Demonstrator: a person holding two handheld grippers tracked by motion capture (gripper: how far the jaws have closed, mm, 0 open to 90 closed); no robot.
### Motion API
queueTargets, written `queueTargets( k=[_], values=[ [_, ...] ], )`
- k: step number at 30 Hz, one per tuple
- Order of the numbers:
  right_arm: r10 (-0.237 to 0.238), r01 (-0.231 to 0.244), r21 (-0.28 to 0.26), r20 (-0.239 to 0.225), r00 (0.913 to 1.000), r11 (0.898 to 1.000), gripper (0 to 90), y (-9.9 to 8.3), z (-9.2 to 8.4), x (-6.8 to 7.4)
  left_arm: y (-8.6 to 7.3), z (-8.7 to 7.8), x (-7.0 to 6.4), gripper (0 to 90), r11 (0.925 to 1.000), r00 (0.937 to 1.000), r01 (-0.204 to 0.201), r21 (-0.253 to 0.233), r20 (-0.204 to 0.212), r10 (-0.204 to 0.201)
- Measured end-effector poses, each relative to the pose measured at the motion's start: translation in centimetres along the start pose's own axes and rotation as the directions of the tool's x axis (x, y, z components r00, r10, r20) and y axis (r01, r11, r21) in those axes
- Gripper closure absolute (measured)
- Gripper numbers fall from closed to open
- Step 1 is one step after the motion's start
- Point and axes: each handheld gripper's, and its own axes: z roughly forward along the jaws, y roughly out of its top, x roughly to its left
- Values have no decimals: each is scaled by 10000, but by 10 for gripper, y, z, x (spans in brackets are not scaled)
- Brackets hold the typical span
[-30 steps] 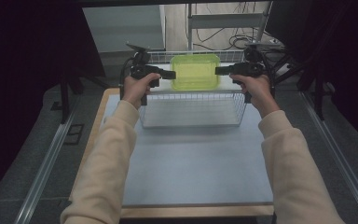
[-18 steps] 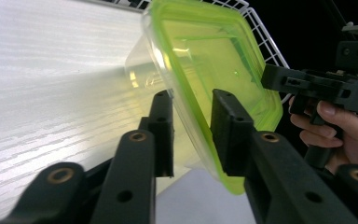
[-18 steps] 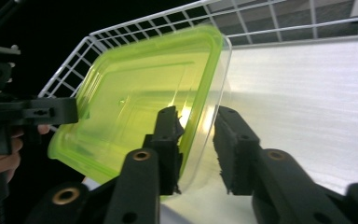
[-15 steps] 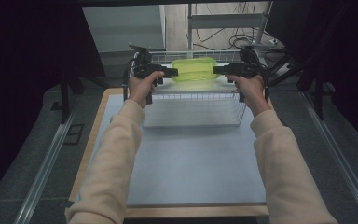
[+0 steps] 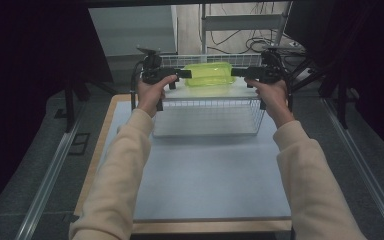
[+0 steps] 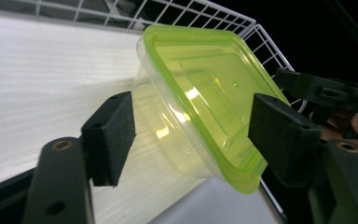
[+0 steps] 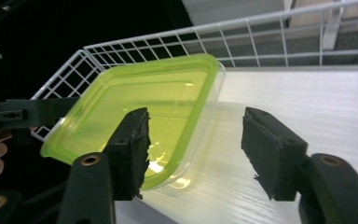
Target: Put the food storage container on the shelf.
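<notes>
A clear plastic container with a lime-green lid point(image 5: 209, 74) lies at the back of a white wire basket point(image 5: 210, 107), over its white floor. My left gripper point(image 5: 182, 74) is at its left end and my right gripper point(image 5: 237, 72) at its right end. In the left gripper view the container point(image 6: 200, 88) sits between the jaws of the left gripper point(image 6: 191, 107), which have just been opening. In the right gripper view the jaws of the right gripper point(image 7: 196, 116) have also just been opening. The lid's corner point(image 7: 154, 93) lies by the left pad point(image 7: 133, 149), far from the other pad.
The basket stands at the far end of a pale grey mat point(image 5: 210, 170) on a wood-edged table. Its wire walls point(image 7: 261, 32) rise around the container. Metal rails run along both sides of the table, with cables and a shelf frame behind.
Both grippers, earlier pinched on the container's ends, have spread their jaws. The container and hands have shifted slightly toward the back of the basket.
</notes>
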Motion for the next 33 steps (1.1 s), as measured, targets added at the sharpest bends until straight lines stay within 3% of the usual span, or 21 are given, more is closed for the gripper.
queueTargets(
  k=[5,9,11,15,20,26,30,33],
  values=[
    [-291,285,-271,-214,9993,9992,376,-2,-10,4,-5,-8,-9,261,9995,9996,-268,-188,3,268],
    [-396,381,-337,-462,9981,9987,357,-9,-17,4,-11,-16,-13,238,9993,9989,-294,-215,348,301],
    [-524,503,-360,-615,9967,9981,342,-12,-21,4,-16,-24,-17,237,9966,9969,-791,-208,14,792],
    [-937,892,-500,-975,9908,9948,331,-20,-35,3,-27,-36,-19,235,9939,9940,-1043,-344,300,1054],
    [-1413,1343,-609,-1325,9811,9891,327,-36,-52,4,-44,-53,-21,235,9883,9888,-1443,-505,308,1459],
    [-1955,1886,-583,-1524,9688,9803,304,-64,-67,9,-73,-71,-24,229,9788,9797,-1981,-522,193,1994],
    [-2460,2431,-372,-1512,9574,9693,281,-88,-73,13,-100,-83,-23,231,9695,9709,-2393,-539,-26,2395],
    [-2614,2596,-328,-1703,9501,9652,268,-105,-77,15,-122,-90,-22,230,9675,9684,-2486,-463,76,2492]
  ],
)
